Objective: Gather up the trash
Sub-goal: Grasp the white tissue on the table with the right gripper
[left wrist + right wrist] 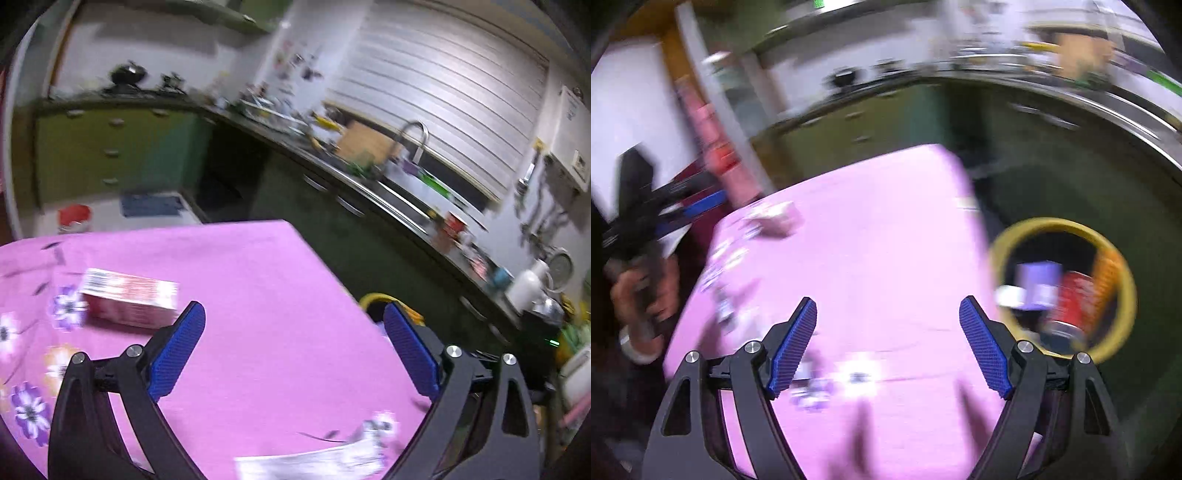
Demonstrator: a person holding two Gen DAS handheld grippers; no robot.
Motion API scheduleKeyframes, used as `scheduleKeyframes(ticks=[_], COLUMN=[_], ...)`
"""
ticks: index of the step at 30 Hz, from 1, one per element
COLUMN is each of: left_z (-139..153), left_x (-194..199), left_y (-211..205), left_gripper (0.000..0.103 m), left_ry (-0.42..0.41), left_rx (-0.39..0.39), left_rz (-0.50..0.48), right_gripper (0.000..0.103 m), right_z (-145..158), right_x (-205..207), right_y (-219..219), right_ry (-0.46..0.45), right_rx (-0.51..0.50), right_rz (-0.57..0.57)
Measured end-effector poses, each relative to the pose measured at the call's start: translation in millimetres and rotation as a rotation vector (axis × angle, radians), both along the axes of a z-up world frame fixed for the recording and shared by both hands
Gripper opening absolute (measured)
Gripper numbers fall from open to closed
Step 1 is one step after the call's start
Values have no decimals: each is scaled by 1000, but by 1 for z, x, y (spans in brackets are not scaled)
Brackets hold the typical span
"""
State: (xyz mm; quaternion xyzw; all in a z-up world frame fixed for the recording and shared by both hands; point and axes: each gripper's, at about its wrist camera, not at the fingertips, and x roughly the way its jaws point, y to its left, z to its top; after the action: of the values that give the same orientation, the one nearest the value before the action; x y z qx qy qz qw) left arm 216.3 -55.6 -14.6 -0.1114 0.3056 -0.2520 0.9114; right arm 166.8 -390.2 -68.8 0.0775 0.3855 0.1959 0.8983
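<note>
Blur smears right view; bin (1067, 225) contents at 3 o'clock unreadable; left gripper (293, 321) and right gripper (888, 314) both spread, empty; box (129, 299) at 10 o'clock.

- A kitchen was shown, its dark counter (369, 173) run along white walls (147, 44).
- Green cabinets (110, 151) with drawer handles were set beneath the counter.
- A steel sink (399, 201) with a curved tap (415, 138) was fitted under a closed slatted shutter (443, 92).
- The bench was covered by a pink flowered cloth (266, 314).
- A pale floor (107, 212) carried a blue mat (151, 204).
</note>
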Motion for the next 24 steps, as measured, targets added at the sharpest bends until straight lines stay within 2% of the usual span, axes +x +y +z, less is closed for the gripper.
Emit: scheduleKeyframes(ticks=[4,8,10,15,20,21,22,24], left_z=[-5,-7,-8,-6,-8,-9,-10,-11], left_x=[-3,-8,-11,-15,-15,-15,-14,-14], left_y=[16,35,41,47,45,45,44,44], left_gripper=[94,94,94,96,96,96,96,96], left_ry=[-19,-27,-36,-48,-39,-37,-35,-33], left_rx=[33,-4,5,-1,4,5,7,8], left_rz=[56,82,100,111,106,105,104,101], right_gripper=[77,69,62,55,27,15,7,4], right_z=[4,-7,-15,-35,-41,-41,-40,-35], right_x=[-6,-6,-1,19,23,22,23,20], right_y=[64,112,126,140,147,149,151,149], right_ry=[-8,28,55,135,158,153,143,121], right_rx=[-14,-51,-56,-44,-29,-27,-29,-21], right_rz=[219,341,362,364,382,383,381,378])
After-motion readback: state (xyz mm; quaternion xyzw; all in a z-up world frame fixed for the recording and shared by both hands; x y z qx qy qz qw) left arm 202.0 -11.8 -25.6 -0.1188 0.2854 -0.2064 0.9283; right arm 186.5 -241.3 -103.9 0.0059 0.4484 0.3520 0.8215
